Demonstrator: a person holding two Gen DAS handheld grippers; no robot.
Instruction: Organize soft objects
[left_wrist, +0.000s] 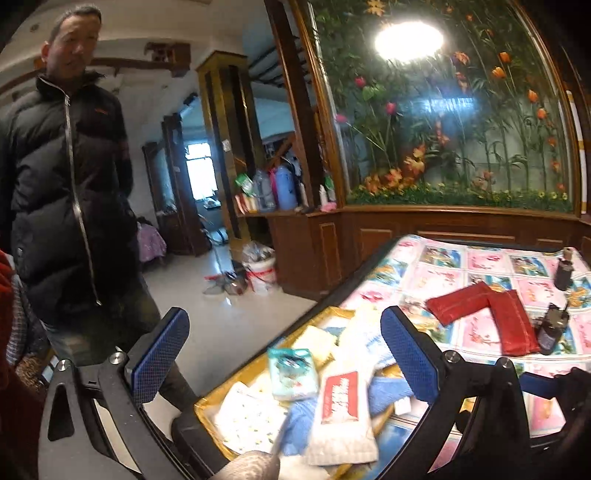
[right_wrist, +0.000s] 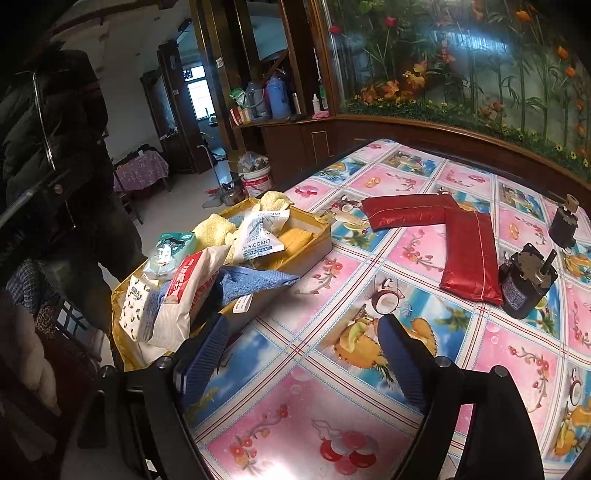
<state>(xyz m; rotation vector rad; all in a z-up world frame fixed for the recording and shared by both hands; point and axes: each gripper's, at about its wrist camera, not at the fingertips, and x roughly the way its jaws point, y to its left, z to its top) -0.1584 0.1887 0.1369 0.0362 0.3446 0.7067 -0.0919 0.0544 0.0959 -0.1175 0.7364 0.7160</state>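
Left gripper (left_wrist: 284, 354) up high over the yellow box (left_wrist: 258, 365), blue fingers (left_wrist: 160, 354) spread wide, nothing between them. Right gripper (right_wrist: 299, 354) low over the flowery tablecloth (right_wrist: 388, 406), fingers wide apart too, holding nothing.

In the right wrist view, yellow box at about 9 o'clock, at the left edge of the table, stuffed full. Inside: a white desiccant bag (right_wrist: 260, 236) near the middle, fluffy yellow cloths (right_wrist: 212, 229) at the far side, a teal tissue pack (right_wrist: 171, 253) toward the left, a white pack with red print (right_wrist: 188, 295) leaning at the near end, a small dotted white pack (right_wrist: 138, 306) just beside it. Blue towel (right_wrist: 251, 280) hanging over the box's right wall, with a white tag under it.

Two red pouches (right_wrist: 436, 229) out on the cloth at about 1 o'clock, touching at one corner like a bent L. Two small black motors (right_wrist: 524, 284) at 3 o'clock, just right of the pouches, one nearer, one farther back.

A man in a black puffy jacket (left_wrist: 70, 177) standing at 9 o'clock in the left wrist view, beside the table.
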